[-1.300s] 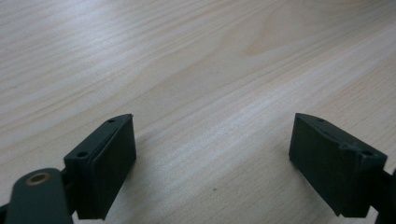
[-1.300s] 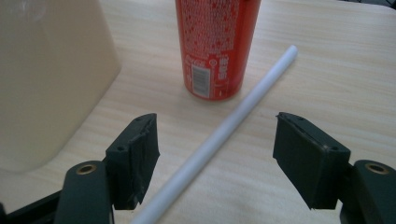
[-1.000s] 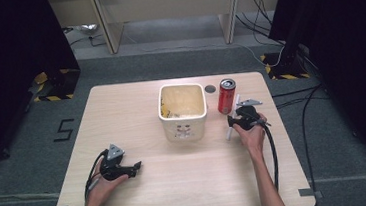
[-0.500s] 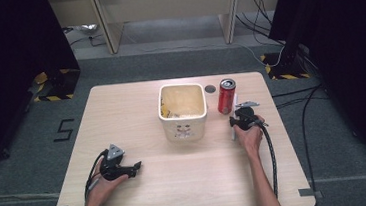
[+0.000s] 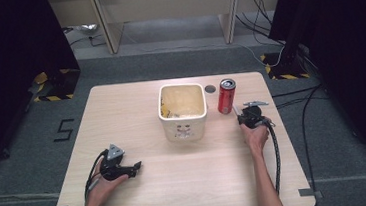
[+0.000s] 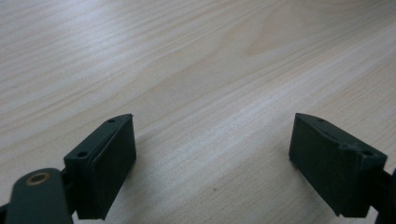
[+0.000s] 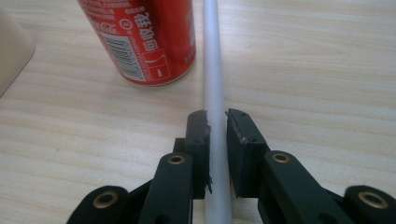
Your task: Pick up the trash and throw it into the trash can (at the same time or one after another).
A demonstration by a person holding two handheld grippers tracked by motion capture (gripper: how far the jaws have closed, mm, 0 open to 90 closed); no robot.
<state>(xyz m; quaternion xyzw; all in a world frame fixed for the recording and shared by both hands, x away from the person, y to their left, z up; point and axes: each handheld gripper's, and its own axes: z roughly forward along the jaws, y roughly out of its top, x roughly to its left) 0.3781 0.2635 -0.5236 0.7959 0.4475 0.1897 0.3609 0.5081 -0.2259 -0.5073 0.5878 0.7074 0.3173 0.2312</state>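
A red soda can stands upright right of a cream tub at the table's middle. My right gripper sits just right of and nearer than the can, resting low on the table. In the right gripper view it is shut on a thin pale grey straw that runs straight ahead past the can, close beside it. My left gripper lies at the near left of the table. Its jaws stand wide open over bare wood with nothing between them.
A small dark round disc lies on the table behind the tub, left of the can. The tub holds yellowish contents, and its corner shows left of the can. Cables trail from both grippers toward the near edge.
My right hand and gripper have shifted slightly to the right beside the can. The left gripper has not moved.
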